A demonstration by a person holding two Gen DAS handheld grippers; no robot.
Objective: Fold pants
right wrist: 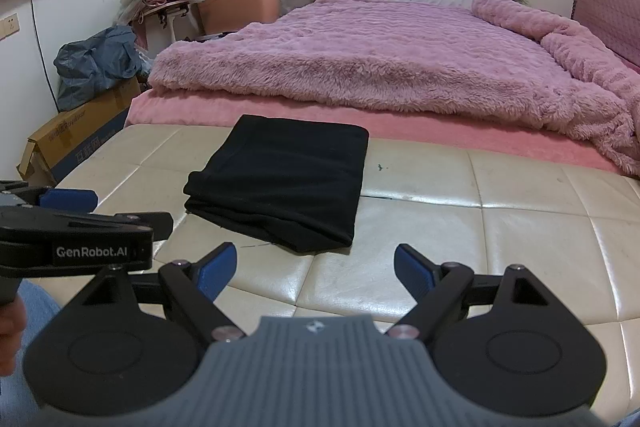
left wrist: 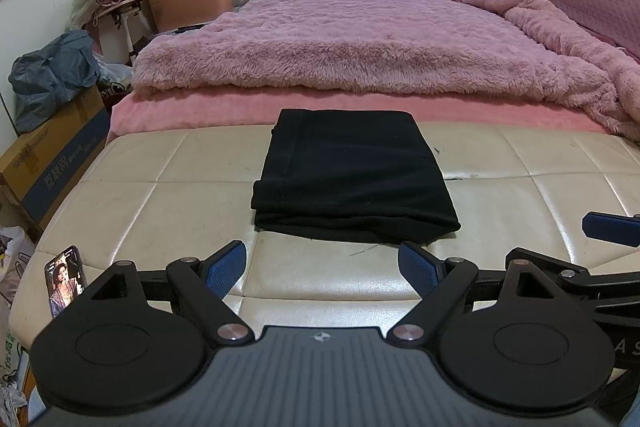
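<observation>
Black pants [left wrist: 352, 179] lie folded into a neat rectangular stack on the cream tufted bench [left wrist: 160, 211], near its far edge by the bed. My left gripper [left wrist: 322, 269] hovers just short of the stack's near edge, open with nothing between its blue pads. In the right wrist view the same pants [right wrist: 280, 183] sit ahead and to the left. My right gripper [right wrist: 314, 271] is open and empty, short of the stack's near right corner. The left gripper's body [right wrist: 76, 235] shows at the left edge of that view.
A phone [left wrist: 66, 279] with a lit screen lies on the bench's near left corner. Beyond the bench is a bed with a fluffy pink blanket [left wrist: 360, 39]. Cardboard boxes [left wrist: 52, 163], bags and storage bins [left wrist: 192, 3] crowd the floor at left.
</observation>
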